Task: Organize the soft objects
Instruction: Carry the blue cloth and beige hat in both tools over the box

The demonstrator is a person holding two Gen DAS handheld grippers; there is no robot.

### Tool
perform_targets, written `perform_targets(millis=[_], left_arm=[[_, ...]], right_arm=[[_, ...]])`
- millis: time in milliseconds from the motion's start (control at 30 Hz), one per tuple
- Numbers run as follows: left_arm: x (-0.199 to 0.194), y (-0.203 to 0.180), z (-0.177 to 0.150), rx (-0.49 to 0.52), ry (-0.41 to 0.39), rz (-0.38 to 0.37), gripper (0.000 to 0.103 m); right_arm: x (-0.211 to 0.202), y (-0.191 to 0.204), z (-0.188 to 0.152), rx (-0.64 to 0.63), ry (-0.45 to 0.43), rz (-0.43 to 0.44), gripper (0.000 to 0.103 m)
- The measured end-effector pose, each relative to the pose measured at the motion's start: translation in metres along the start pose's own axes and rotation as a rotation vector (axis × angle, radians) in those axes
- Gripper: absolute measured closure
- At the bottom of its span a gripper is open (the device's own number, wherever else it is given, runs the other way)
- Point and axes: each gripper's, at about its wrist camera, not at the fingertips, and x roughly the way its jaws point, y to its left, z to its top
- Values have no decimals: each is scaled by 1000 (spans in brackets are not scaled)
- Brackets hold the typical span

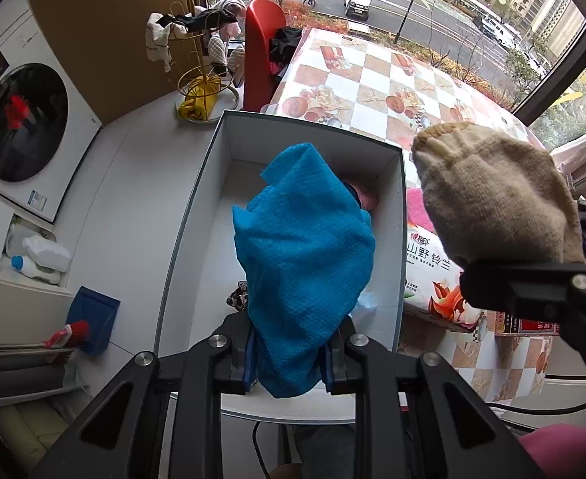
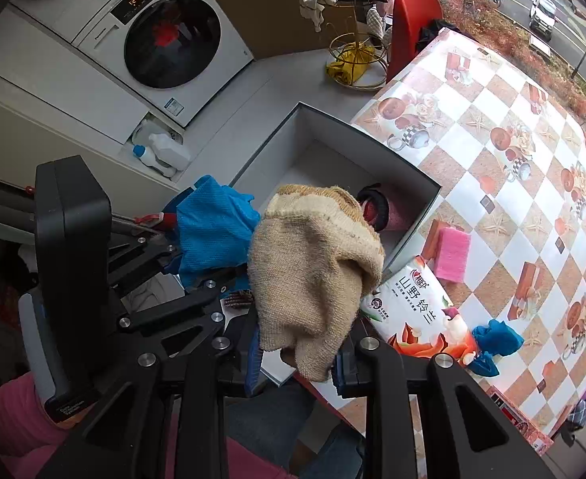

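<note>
My left gripper [image 1: 289, 353] is shut on a blue waffle cloth [image 1: 304, 255] and holds it above the open white box [image 1: 394, 215]. My right gripper [image 2: 298, 355] is shut on a beige knitted sock [image 2: 316, 267], held beside the box's right wall; the sock also shows in the left wrist view [image 1: 492, 195]. The blue cloth shows in the right wrist view [image 2: 213, 231] to the sock's left. A pink and black soft item [image 2: 380, 207] lies in the box's far corner. A patterned item [image 1: 237, 297] lies in the box, mostly hidden.
The box overhangs a checkered tablecloth [image 2: 492, 151]. On it lie a tissue pack [image 2: 420, 311], a pink sponge [image 2: 450, 253] and a small blue cloth [image 2: 492, 345]. A washing machine [image 2: 165, 40], a gold rack [image 1: 197, 64] with socks and a red chair [image 1: 263, 48] stand beyond.
</note>
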Motion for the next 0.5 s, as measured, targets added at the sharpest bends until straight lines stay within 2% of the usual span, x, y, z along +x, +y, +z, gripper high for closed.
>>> perform_targets(millis=[500], left_arm=[[23,3,1,-14,86,-10,76]], right_arm=[[26,-10,11,22,44,-5,74]])
